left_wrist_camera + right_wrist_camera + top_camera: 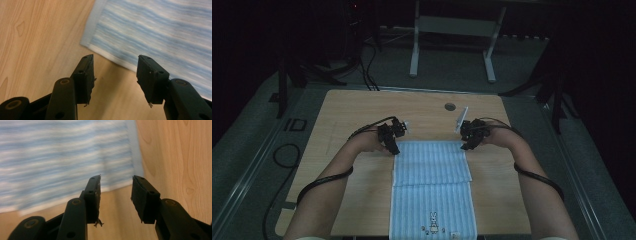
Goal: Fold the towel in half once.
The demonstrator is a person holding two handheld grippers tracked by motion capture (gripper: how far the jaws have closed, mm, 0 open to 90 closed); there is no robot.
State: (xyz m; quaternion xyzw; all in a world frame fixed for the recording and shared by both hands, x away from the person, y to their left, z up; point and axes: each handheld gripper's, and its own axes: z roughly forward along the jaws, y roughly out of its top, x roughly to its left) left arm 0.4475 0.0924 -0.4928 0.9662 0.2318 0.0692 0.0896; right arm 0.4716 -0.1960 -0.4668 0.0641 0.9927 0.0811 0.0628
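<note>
On the wooden table (362, 110), blue striped towel (432, 185) lies partly folded, far half doubled over, long axis running from the near edge away from the person. Left gripper (393, 146) sits just off the towel's far-left corner, right gripper (468, 144) just off its far-right corner, equally near. Both have jaws apart, nothing between them, bare wood under the pads; towel edge lies just ahead of each. Round hole (450, 106) sits beyond the towel.
</note>
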